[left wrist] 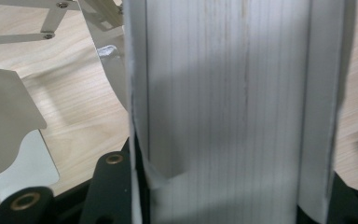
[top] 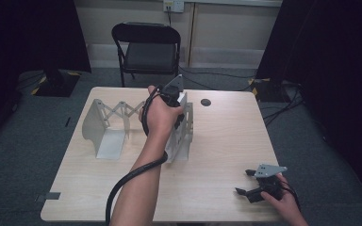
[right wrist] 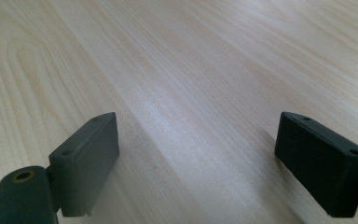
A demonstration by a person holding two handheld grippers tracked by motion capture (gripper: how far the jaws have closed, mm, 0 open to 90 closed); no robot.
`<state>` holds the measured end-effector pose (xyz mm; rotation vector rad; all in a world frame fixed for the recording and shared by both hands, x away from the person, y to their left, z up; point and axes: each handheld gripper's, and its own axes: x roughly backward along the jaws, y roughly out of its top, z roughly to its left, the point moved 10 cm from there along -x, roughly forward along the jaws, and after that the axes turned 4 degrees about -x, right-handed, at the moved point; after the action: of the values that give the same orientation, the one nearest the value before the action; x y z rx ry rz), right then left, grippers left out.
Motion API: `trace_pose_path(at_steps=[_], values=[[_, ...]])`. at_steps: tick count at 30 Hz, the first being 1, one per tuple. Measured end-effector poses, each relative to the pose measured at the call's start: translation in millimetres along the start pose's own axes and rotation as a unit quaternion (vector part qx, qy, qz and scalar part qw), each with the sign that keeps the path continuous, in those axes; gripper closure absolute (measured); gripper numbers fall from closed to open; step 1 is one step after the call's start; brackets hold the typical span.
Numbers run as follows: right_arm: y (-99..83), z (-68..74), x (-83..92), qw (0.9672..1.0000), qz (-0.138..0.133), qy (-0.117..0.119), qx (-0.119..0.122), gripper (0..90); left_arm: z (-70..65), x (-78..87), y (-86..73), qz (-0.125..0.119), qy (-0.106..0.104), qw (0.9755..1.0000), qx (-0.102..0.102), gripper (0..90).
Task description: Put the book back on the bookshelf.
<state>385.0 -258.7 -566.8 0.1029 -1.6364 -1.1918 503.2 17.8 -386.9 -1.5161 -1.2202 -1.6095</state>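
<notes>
A white expanding book rack (top: pixel 95 126) with scissor links stands on the left half of the wooden table (top: pixel 226 136). My left gripper (top: pixel 173 96) is at the rack's right end, shut on a thick white book (top: pixel 173 148) held upright there. In the left gripper view the book's page edge (left wrist: pixel 233 112) sits between the black jaws of my left gripper (left wrist: pixel 228 205), with the rack's end plate (left wrist: pixel 9 112) to its left. Near the table's front right corner my right gripper (top: pixel 243 181) rests open. The right gripper view has that gripper (right wrist: pixel 205 163) over bare wood (right wrist: pixel 191 60).
A black folding chair (top: pixel 146 47) stands behind the table. A dark round cable hole (top: pixel 206 102) is in the tabletop near the back edge. Cables lie on the grey floor at the right, and dark curtains hang on both sides.
</notes>
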Motion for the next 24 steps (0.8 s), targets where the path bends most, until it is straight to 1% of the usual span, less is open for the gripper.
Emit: trace_pose_path(at_steps=[7,8,10,12,14,15,16,19,21,23,24], values=[[0.0,0.0,0.0,1.0,0.0,0.0,0.0,13.0,-2.6,-3.5,3.8,0.0,0.003,1.0,0.001,53.1],[0.0,0.0,0.0,1.0,0.0,0.0,0.0,13.0,-2.4,-3.7,4.7,-0.001,0.005,1.0,-0.002,53.1],[0.0,0.0,-0.1,1.0,0.0,0.0,0.0,13.0,-3.1,-5.0,5.7,-0.001,0.005,1.0,0.003,53.1],[0.0,0.0,-0.1,1.0,0.0,0.0,0.0,13.0,-2.7,-6.5,7.0,-0.002,0.003,1.0,0.004,53.1],[0.0,0.0,0.0,1.0,0.0,0.0,0.0,13.0,-3.1,-7.8,8.5,-0.006,0.005,0.9999,0.01,53.1],[0.0,0.0,-0.1,1.0,0.0,0.0,0.0,13.0,-2.5,-8.3,9.0,-0.006,0.007,0.9999,0.008,53.1],[0.0,0.0,-0.1,1.0,0.0,0.0,0.0,13.0,-2.4,-8.7,9.6,-0.007,0.008,0.9999,0.011,53.1],[0.0,0.0,-0.1,1.0,0.0,0.0,0.0,13.0,-2.1,-9.4,10.1,-0.003,0.01,0.9998,0.017,53.0],[0.1,0.0,-0.1,1.0,0.0,0.0,0.0,13.0,-1.3,-9.4,10.8,-0.003,0.01,0.9999,0.013,53.0],[0.1,0.0,-0.1,1.0,0.0,0.0,0.0,13.0,-1.0,-9.6,11.7,-0.006,0.01,0.9998,0.018,53.0],[0.1,0.0,-0.1,1.0,0.0,0.0,0.0,13.0,-0.6,-9.3,11.7,-0.005,0.009,0.9998,0.015,53.0]])
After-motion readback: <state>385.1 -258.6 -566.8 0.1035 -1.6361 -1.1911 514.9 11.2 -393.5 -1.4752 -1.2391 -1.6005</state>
